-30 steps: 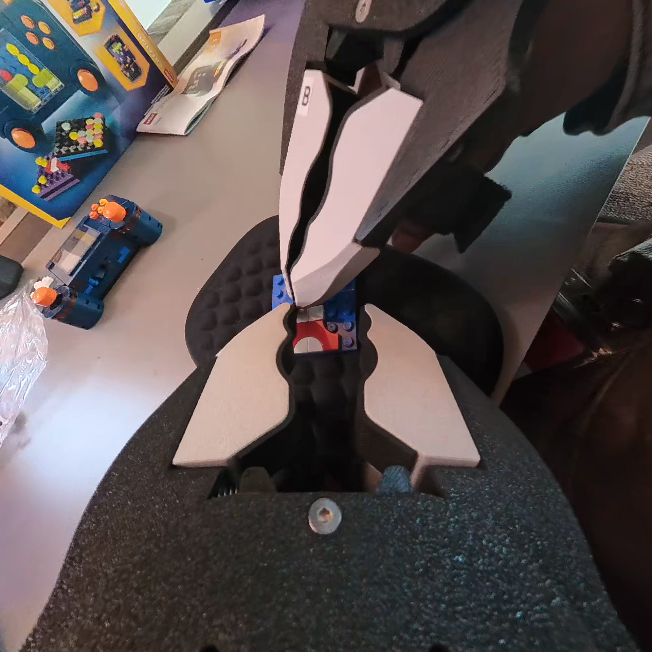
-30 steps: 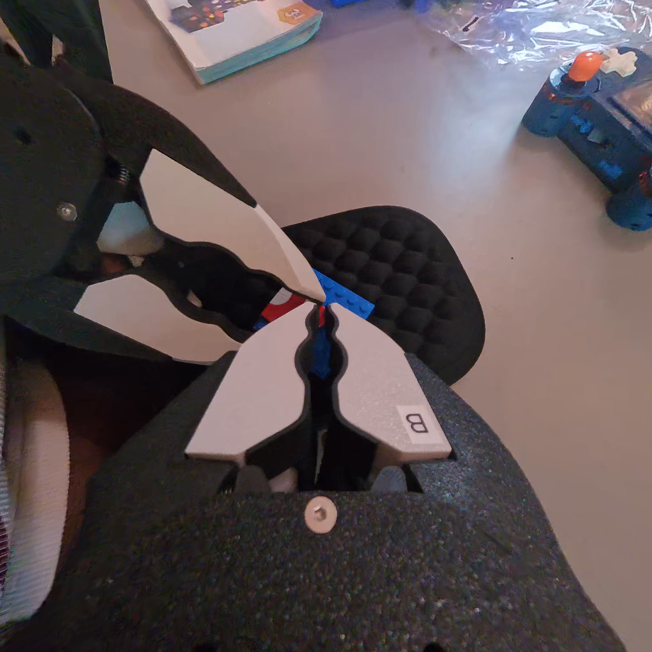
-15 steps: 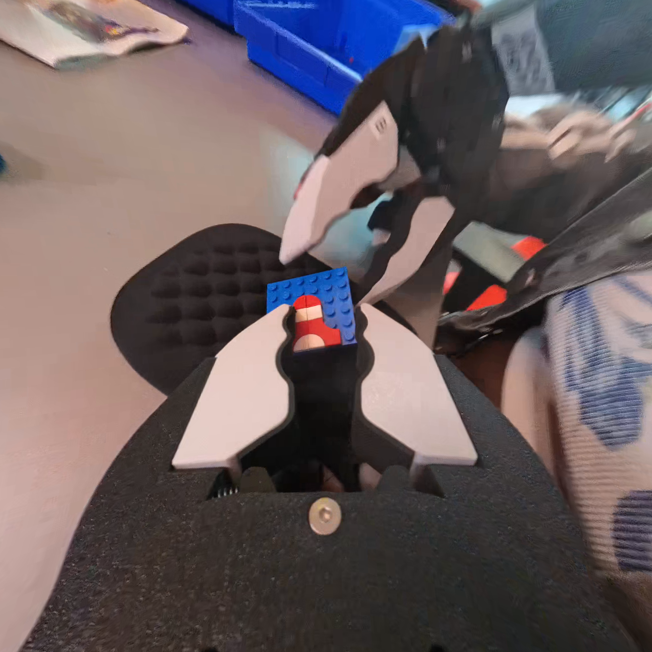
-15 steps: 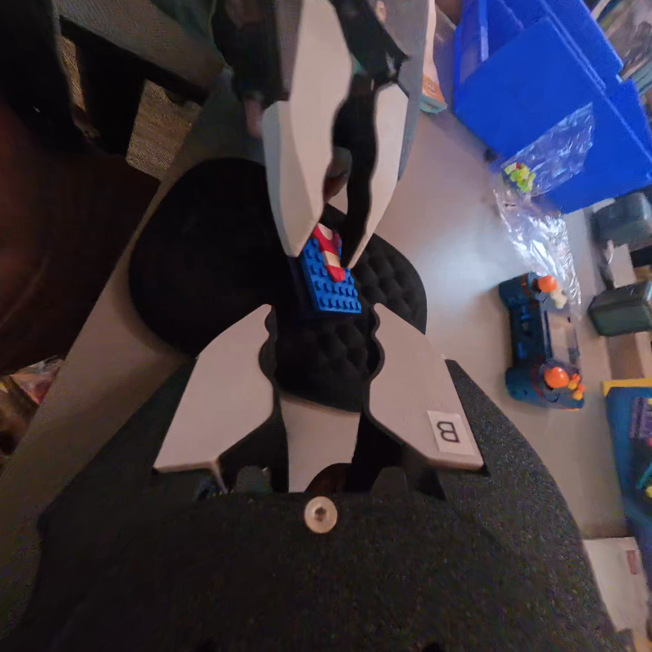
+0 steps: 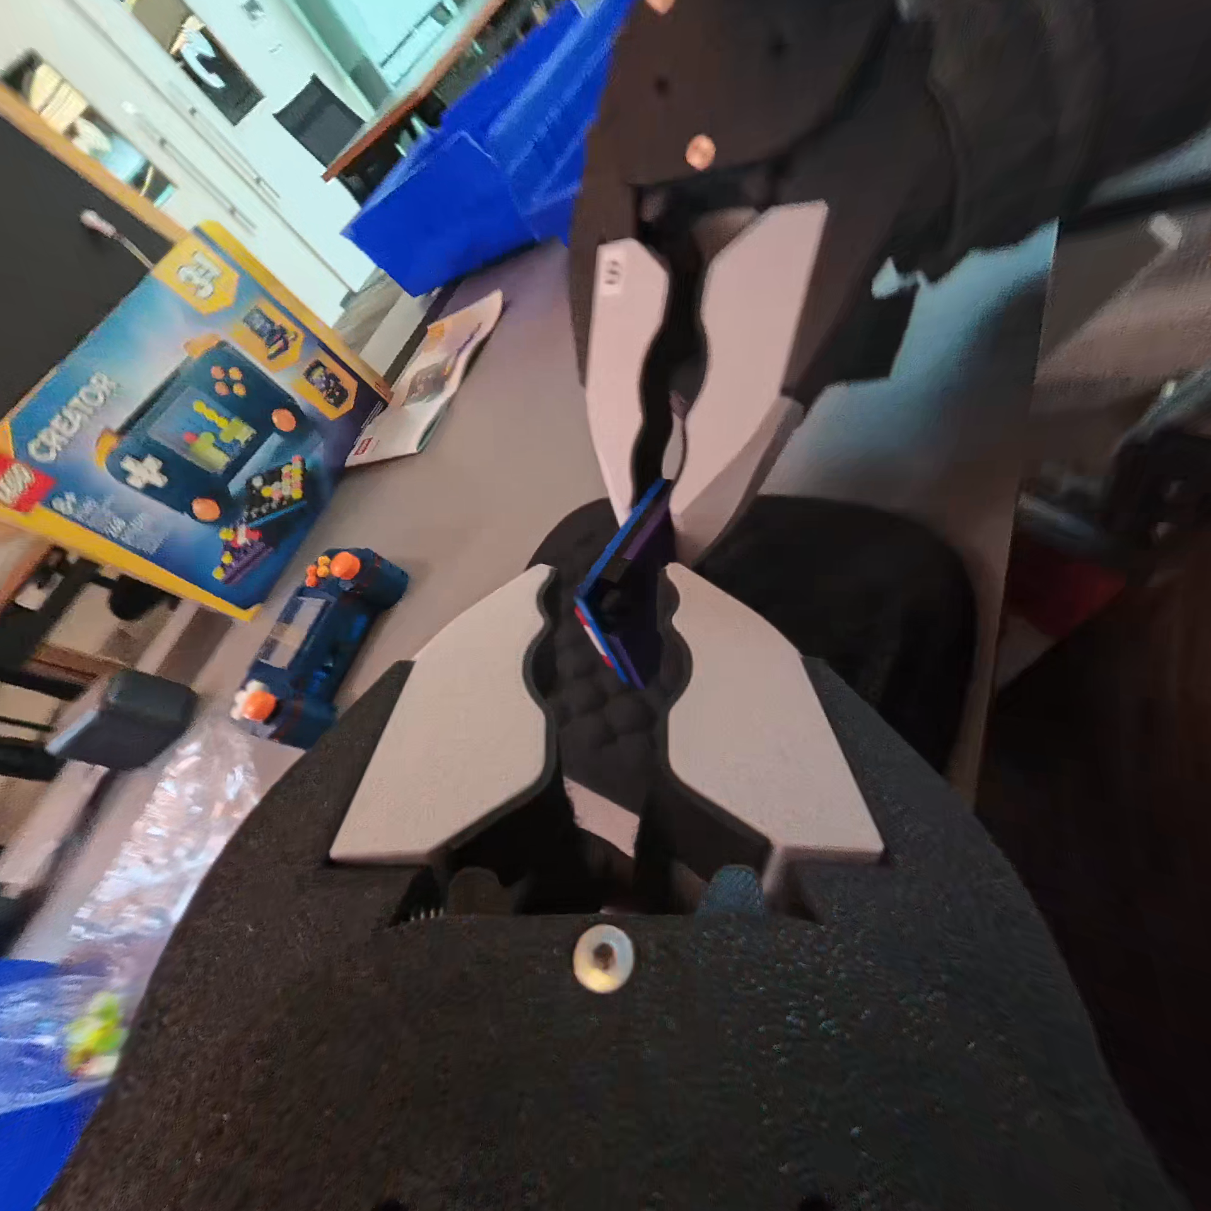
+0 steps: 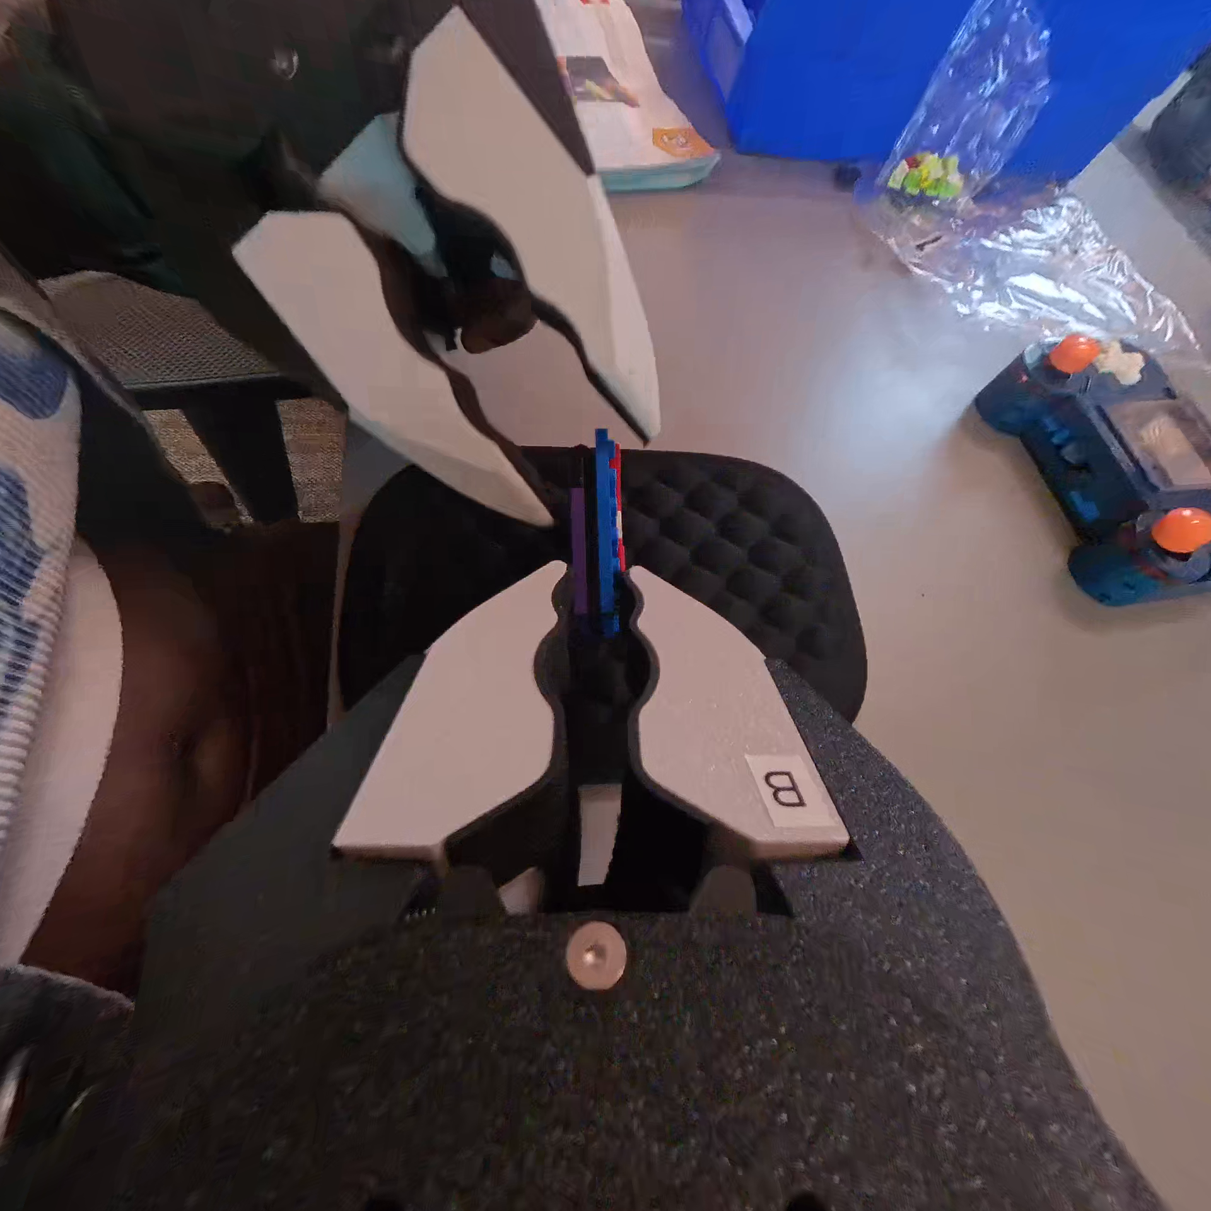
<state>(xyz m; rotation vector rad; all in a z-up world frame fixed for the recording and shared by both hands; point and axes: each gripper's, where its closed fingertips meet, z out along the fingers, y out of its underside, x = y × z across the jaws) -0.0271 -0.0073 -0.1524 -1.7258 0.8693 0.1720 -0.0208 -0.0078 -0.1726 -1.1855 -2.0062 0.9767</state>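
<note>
R gripper (image 6: pixel 596 570) fingers clamped on a blue brick plate (image 6: pixel 606 537) held edge-on above the black foam pad (image 6: pixel 753 544); L gripper (image 5: pixel 609 576) fingers apart w/ plate's far end between them, long axis running gripper to gripper.

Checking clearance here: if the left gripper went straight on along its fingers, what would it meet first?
Likely the blue brick plate, edge-on between the left gripper's open fingers and clamped by the right gripper; the black dimpled pad lies behind.

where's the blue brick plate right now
The blue brick plate is held on edge between the right gripper's fingers, above the black dimpled pad, with the open left gripper at its far end.
</note>
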